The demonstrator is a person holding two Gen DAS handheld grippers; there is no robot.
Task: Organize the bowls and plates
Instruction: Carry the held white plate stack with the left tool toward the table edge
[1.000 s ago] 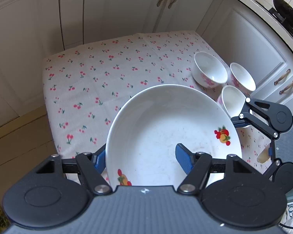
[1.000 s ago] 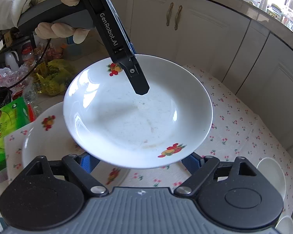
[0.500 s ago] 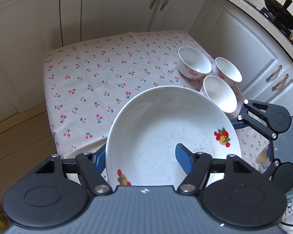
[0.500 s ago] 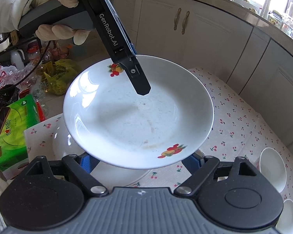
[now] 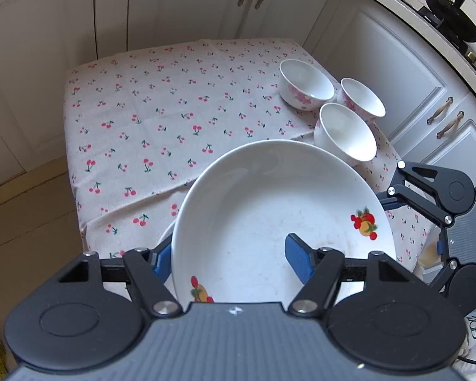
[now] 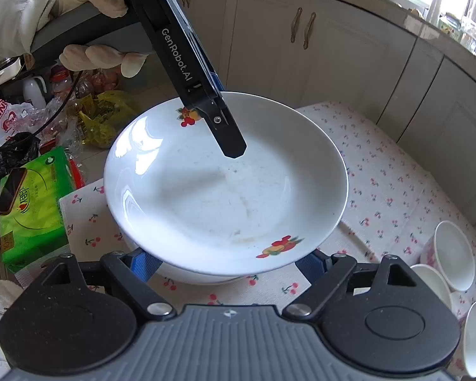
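White empty plate (image 5: 269, 222) pinched by left hand-held gripper (image 5: 231, 258); right hand-held gripper (image 6: 228, 262) spread beneath it.

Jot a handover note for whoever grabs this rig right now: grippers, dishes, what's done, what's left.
Left gripper: shut on the rim of the fruit-print plate, held above the tablecloth.
Right gripper: open, jaws wide under that plate's near edge; contact unclear.
A second plate lies directly below it. Three bowls stand unstacked near the cloth's edge.
Done: one plate lifted.
Left: set it on the second plate, then probably nest the bowls.
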